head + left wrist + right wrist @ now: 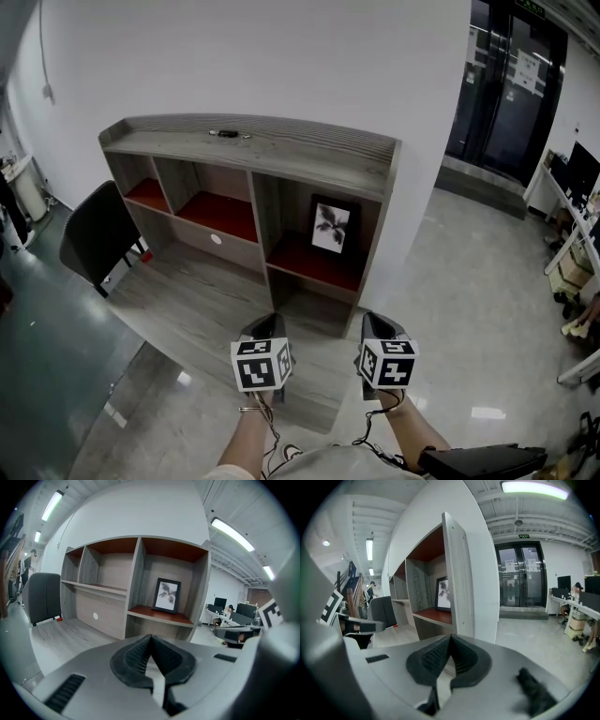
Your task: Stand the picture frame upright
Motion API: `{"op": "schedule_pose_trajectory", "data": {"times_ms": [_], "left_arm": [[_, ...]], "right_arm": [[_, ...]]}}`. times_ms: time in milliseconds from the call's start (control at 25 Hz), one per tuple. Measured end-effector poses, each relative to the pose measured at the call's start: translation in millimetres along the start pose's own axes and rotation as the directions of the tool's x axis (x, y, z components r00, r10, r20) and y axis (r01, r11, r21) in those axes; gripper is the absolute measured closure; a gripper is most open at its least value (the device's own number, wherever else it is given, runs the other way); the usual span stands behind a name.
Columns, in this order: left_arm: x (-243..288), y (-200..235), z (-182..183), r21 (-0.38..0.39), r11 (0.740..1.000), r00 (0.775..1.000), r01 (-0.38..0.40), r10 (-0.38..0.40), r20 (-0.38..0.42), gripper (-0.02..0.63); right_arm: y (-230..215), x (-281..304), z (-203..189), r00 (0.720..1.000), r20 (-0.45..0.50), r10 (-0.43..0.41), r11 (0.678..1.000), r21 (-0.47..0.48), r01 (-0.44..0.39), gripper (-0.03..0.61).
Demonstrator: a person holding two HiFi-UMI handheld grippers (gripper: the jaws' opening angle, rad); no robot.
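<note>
A black picture frame (331,225) with a dark plant print stands upright, leaning on the back wall of the right shelf compartment; it also shows in the left gripper view (168,595) and partly in the right gripper view (443,593). Both grippers hang side by side in front of the shelf unit, well short of the frame. My left gripper (265,329) (151,637) is shut with nothing between its pads. My right gripper (377,327) (450,637) is shut and empty too.
The grey wooden shelf unit (253,150) has red compartment floors and a low wooden platform (197,300) in front. A small dark object (227,134) lies on its top. A black chair (97,234) stands at the left. Glass doors (511,84) and desks are at the right.
</note>
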State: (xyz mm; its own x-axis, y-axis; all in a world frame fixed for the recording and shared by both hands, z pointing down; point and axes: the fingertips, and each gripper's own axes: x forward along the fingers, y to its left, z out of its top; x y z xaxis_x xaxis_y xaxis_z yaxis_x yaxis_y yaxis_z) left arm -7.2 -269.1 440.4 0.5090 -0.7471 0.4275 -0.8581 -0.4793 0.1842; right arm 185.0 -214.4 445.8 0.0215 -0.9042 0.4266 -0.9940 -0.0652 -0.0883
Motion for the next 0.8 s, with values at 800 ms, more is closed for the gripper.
{"op": "schedule_pose_trajectory", "data": {"times_ms": [800], "left_arm": [[-1.5, -2.3, -3.3, -0.006, 1.000, 1.000, -0.007, 0.007, -0.009, 0.601]], "right_arm": [[1.5, -5.7, 2.7, 1.000, 0.007, 0.003, 1.000, 0.001, -0.003, 0.548]]}}
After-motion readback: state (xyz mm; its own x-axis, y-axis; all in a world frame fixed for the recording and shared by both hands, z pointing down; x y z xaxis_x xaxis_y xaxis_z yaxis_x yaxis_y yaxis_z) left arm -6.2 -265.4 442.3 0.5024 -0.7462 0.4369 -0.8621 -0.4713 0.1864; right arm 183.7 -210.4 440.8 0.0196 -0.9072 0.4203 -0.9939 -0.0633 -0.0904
